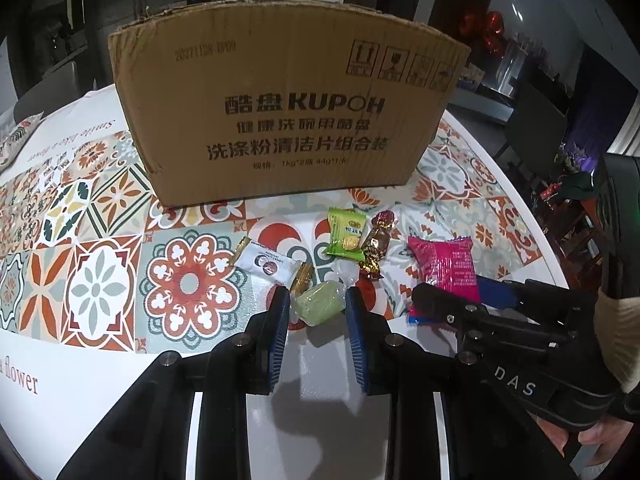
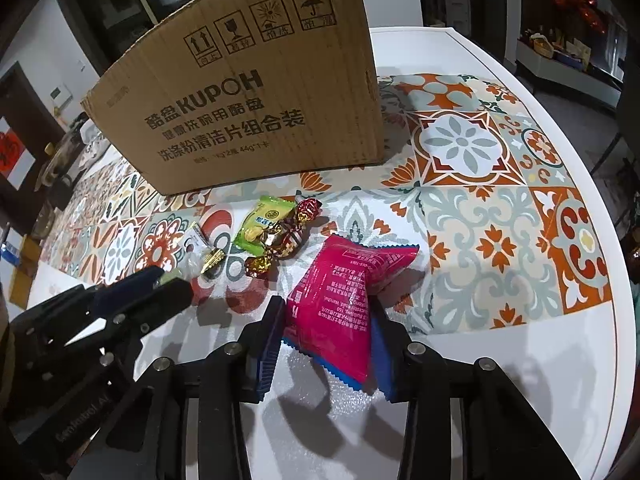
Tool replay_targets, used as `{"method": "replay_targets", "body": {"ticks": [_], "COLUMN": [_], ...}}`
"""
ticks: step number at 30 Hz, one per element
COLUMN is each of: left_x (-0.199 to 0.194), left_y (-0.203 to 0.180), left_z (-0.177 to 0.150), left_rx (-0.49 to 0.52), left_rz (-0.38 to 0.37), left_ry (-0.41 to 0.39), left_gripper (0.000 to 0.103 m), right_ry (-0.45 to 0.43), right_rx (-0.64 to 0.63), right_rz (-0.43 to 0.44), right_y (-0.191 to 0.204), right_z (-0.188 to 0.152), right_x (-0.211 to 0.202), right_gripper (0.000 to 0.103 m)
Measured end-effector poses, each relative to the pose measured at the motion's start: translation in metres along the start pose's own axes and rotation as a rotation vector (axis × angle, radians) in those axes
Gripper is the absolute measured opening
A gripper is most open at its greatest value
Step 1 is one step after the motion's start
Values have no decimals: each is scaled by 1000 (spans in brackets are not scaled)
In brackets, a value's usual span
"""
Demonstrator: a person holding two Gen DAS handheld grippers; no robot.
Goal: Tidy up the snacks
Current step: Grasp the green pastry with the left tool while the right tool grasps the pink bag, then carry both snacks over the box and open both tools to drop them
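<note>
Left gripper (image 1: 318, 306) spread around a pale green sweet in clear wrap (image 1: 320, 307), blue pads either side of it, small gaps showing on both sides, so not clamped; sweet lying on the bench (image 1: 104, 344), a white round top under a tile-patterned cloth in orange, grey-green and white. Right gripper (image 2: 328, 320) closed on a magenta foil snack packet with blue serrated ends (image 2: 340, 304), left pad pressed to its near left edge, right pad against its right side; far end of the packet tilted up and away toward the right. Just beyond the green sweet, a white flat candy wrapper with gold twisted ends (image 1: 269, 265), to the left. Further off, a lime-green snack pouch (image 1: 347, 233) touching a brown and gold twist-wrapped chocolate with a red end (image 1: 376, 245) on its right. At the far side, upright, a brown corrugated cardboard box printed KUPOH (image 1: 288, 100), standing on the patterned cloth behind the whole cluster. At the far left edge, part of a patterned pouch (image 1: 18, 136), too cropped to identify.
</note>
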State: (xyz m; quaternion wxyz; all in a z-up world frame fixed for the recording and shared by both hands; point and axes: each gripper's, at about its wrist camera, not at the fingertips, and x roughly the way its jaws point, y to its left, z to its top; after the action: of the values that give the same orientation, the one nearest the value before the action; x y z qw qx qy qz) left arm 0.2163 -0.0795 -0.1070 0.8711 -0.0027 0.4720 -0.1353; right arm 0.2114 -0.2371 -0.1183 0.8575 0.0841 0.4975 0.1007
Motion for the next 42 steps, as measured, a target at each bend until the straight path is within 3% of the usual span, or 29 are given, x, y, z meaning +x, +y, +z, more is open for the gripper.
{"method": "replay_targets", "body": {"ticks": [9,18,31,42], "left_x": [-22,-64,-121,-146], "left_y": [5,7,13,20], "left_z": [3,12,46,81], "left_rx": [-17,-7,1,14], "left_rz": [-7,-13,-28,-9], "left_ry": [-41,-135,-301,-396], "left_gripper": [28,28,28,28], "right_ry": [-50,-139,-296,-393], "right_rx": [-31,-62,-112,-158], "right_rz": [-12,-10,10,20], "right_y": [11,25,51,72], "right_z": [2,9,37,67], "right_x": [-22,-60,-117,-145], "right_gripper": [41,41,41,41]}}
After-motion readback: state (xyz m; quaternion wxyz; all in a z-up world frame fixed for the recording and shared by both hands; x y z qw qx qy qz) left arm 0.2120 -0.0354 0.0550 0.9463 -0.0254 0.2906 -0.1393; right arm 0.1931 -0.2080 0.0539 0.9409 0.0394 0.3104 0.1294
